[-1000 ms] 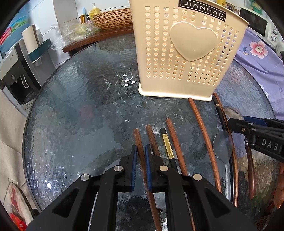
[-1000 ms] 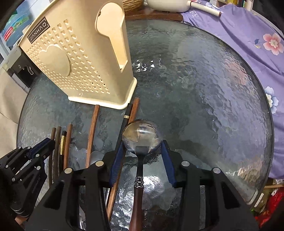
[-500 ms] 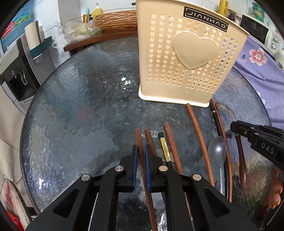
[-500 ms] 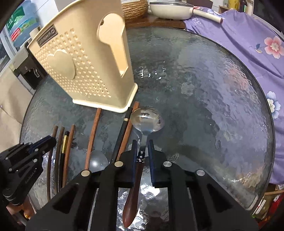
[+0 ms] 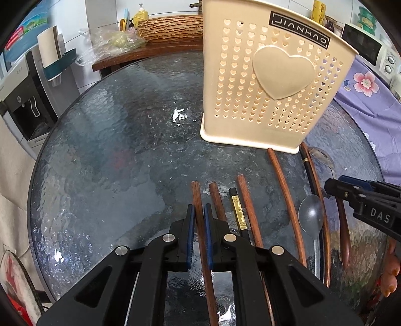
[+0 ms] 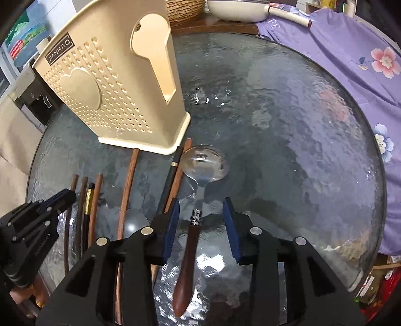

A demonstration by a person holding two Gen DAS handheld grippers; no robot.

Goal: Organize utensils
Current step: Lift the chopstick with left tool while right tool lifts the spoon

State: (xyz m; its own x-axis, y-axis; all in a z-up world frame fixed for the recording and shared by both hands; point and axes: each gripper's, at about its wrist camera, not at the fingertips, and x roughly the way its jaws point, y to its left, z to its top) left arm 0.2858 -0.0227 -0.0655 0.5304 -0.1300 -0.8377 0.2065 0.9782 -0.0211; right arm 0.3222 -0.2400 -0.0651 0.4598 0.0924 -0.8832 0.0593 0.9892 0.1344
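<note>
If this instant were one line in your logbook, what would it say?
left gripper: shut on chopstick | right gripper: just opened, astride spoon | holder: upright

water dispenser (image 5: 22, 105) | wicker basket (image 5: 170, 27) | purple floral cloth (image 6: 351, 62) | white pan (image 6: 238, 8)

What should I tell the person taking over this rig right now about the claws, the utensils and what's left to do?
Left claw: shut on the leftmost wooden chopstick, which lies on the glass table.
Right claw: jaws have just been opening; they straddle the wood-handled spoon without touching it, so it lies loose on the table.
Other chopsticks and a small metal spoon lie in a row in front of the beige holder.
Done: nothing visibly in the holder yet.
Left: grip the spoon again, lift both pieces into the holder, then the others.
</note>
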